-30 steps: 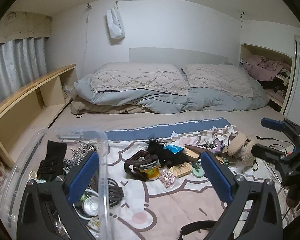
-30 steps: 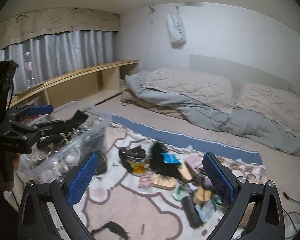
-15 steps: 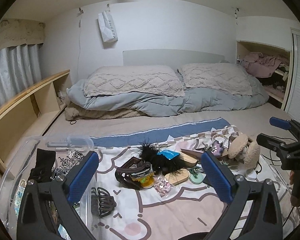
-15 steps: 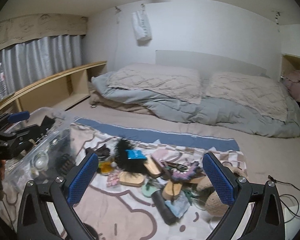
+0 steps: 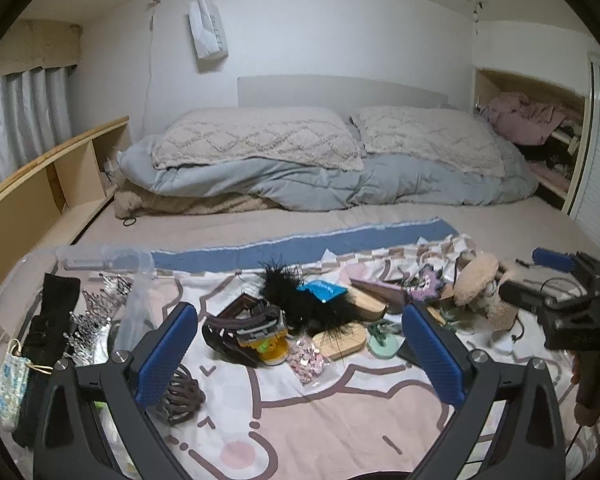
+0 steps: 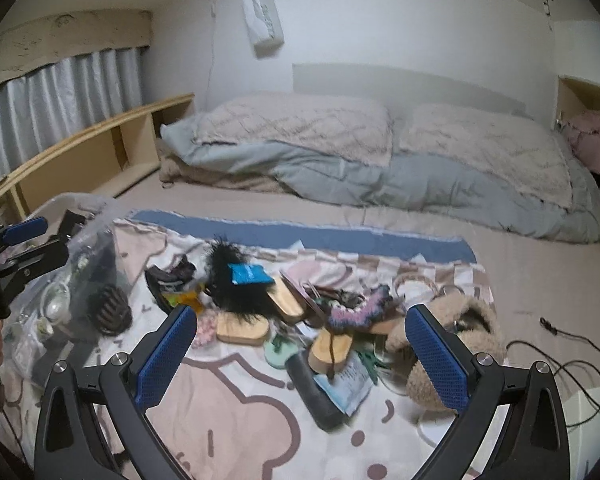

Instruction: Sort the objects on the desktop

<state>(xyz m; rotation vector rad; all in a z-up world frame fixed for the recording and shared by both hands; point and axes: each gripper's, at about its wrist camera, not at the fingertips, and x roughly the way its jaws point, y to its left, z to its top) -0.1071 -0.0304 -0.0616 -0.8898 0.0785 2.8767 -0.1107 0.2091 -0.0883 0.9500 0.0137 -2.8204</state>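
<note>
1. My left gripper (image 5: 300, 352) hangs above the cartoon blanket (image 5: 340, 420) with its jaws spread wide and nothing between them. The pile of small objects (image 5: 300, 312) lies just ahead of its blue pads.
2. My right gripper (image 6: 300, 354) is also spread wide and empty. It hovers over the right part of the same pile, where a wooden comb (image 6: 242, 328), a black tube (image 6: 314, 392) and a fluffy beige slipper (image 6: 452, 344) lie close together.
3. In the pile I see a black feather piece (image 5: 288, 292) with a blue packet (image 5: 322, 291) on top of it, a dark strap bundle (image 5: 244, 324) and a small bag of pink pieces (image 5: 306, 362).
4. A brown claw clip (image 5: 180, 398) lies alone near the left pad, just beside the clear plastic box (image 5: 140, 296).
5. The box stands at the left edge of the blanket and already holds a black band (image 5: 48, 340) and silver tiaras (image 5: 96, 312).
6. In front of the pile the blanket is bare, so there is free room. At the right side thin black cables (image 6: 572, 368) lie on the sheet.
7. All this is on a bed; grey pillows (image 5: 260, 136) and a folded duvet are well apart at the wall, a wooden shelf (image 5: 40, 184) runs on the left.
</note>
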